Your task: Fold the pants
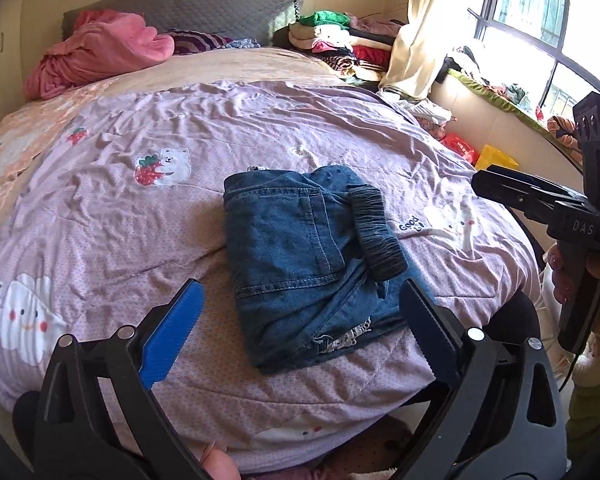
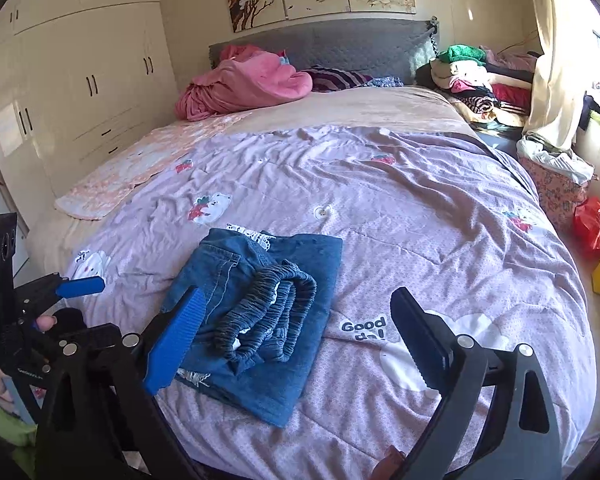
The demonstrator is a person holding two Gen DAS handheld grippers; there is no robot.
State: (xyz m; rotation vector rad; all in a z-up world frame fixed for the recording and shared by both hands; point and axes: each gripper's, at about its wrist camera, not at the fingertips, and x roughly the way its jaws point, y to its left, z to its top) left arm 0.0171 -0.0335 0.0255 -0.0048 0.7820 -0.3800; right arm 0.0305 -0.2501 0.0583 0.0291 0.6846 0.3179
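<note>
The jeans [image 1: 300,256] are lying on the purple bedspread [image 1: 148,216] near the foot of the bed, already folded down into a compact, roughly square bundle. The dark elastic waistband [image 2: 266,316] is sitting bunched on top along one side, a back pocket is facing up, and a frayed, ripped patch is showing at the near edge. The layers are looking a little uneven, so some tidying of the waistband may be all that is left; as I judge it, the folding itself is essentially finished.

The left gripper [image 1: 300,336] is hanging over the near edge of the bundle with its jaws spread wide and nothing between them. The right gripper [image 2: 296,340] is likewise standing fully released, its jaws straddling the bundle's near corner without pressing on it.

Farther off, a pink blanket [image 2: 244,84] is heaped by the headboard, and folded clothes [image 2: 476,80] are stacked beside the window.
</note>
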